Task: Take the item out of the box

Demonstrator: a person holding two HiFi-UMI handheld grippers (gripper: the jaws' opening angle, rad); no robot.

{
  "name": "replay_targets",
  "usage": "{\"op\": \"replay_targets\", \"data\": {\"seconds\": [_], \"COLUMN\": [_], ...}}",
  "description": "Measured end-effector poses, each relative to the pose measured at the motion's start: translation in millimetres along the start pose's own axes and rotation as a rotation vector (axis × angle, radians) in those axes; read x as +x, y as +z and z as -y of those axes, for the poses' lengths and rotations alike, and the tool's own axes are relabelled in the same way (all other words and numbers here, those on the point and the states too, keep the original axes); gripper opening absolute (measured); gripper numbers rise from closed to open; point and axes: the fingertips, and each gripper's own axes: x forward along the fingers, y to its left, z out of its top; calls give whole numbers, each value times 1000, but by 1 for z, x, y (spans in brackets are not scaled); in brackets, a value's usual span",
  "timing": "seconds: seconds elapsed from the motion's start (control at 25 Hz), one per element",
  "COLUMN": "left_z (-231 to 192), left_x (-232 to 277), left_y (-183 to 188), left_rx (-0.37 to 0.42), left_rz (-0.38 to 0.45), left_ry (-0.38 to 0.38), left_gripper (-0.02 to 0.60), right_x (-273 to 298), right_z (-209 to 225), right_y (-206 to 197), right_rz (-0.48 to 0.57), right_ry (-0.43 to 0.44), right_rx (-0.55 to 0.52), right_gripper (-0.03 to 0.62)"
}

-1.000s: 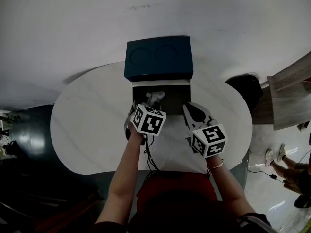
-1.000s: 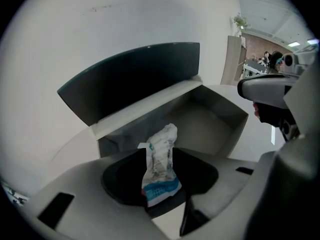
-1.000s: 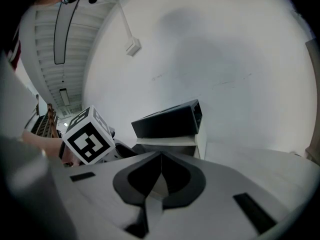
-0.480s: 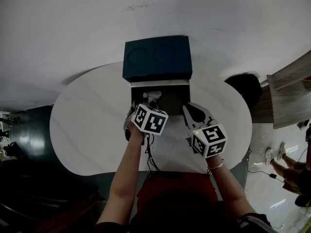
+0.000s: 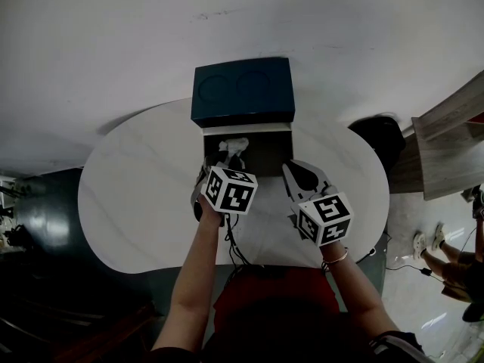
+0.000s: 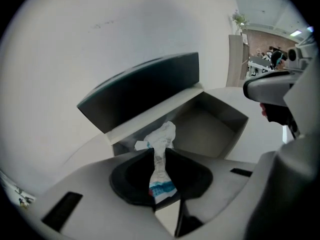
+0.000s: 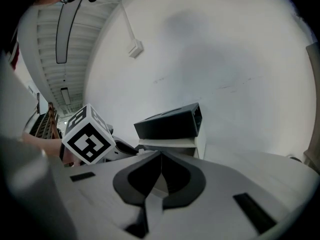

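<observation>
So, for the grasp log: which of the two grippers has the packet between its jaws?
The left gripper: its jaws have just been closing and pinch the crumpled white packet at the open box. The right gripper is shut on nothing.

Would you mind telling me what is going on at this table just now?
A person is working two handheld grippers at an open dark box on a white table. The left gripper has just been closing its fingers, which now pinch a crumpled white packet at the box's left side. The right gripper is shut and empty beside the box.
</observation>
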Motion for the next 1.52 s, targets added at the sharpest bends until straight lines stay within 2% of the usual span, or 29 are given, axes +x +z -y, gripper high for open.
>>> {"op": "replay_targets", "data": {"seconds": [0.28, 0.88, 1.32, 1.52], "left_z": [-3, 1, -6, -8], "left_x": [-29, -85, -122, -141], "left_y": [10, 23, 15, 11], "left_rx": [-44, -164, -306, -333], "left_rz": [100, 311, 426, 469], "left_ry": [25, 26, -17, -27], "left_gripper": [83, 80, 78, 78], "right_x": [-10, -37, -45, -51], "right_z": [-15, -37, -56, -65], "right_y": [4, 19, 33, 37], "right_rz": [20, 79, 124, 143], "right_ry": [12, 10, 9, 6], "right_rx": [-25, -83, -122, -140], "right_gripper": [15, 15, 15, 15]}}
